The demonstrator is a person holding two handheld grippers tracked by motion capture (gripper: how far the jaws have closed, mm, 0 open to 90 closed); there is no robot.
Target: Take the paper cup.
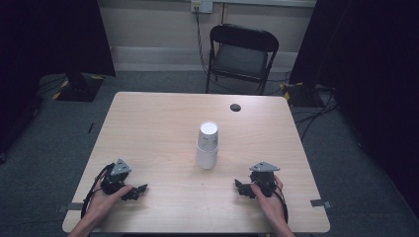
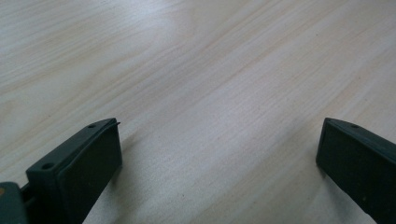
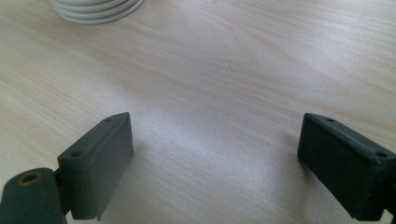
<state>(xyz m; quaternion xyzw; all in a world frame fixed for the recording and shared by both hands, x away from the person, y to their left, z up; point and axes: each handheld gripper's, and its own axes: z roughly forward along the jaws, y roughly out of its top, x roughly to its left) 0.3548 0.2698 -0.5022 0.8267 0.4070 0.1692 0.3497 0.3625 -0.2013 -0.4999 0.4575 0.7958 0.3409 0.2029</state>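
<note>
With the stack of white paper cups (image 1: 207, 145) taken as the landmark, standing upside down a little right of the middle of the pale wooden surface (image 1: 158, 123), the left claw (image 1: 137, 191) lies to the near left of the stack, well apart from it, held in the person's left hand (image 1: 104, 198) close to the near edge, its jaws pointing inward toward the middle of the surface. In the left gripper view the left claw (image 2: 219, 154) stands wide open, its two black jaws far apart with nothing but bare wood grain between them, low over the surface. The stack itself tapers upward to the flat white bottom of the topmost cup, with a faint printed mark on its side that is too small to read. Beyond the stack, near the far edge and a little to its right, a small dark round hole (image 1: 235, 107) sits in the surface, and farther back a black folding chair (image 1: 242, 54) stands on the grey floor. To the near right of the stack, also well apart from it, the right claw (image 1: 240, 187) rests in the person's right hand (image 1: 269, 200), pointing inward. In the right gripper view the right claw (image 3: 215, 149) is likewise spread wide with nothing held, and the ribbed white rims of the stack (image 3: 98, 9) show ahead of it, toward the upper left.
</note>
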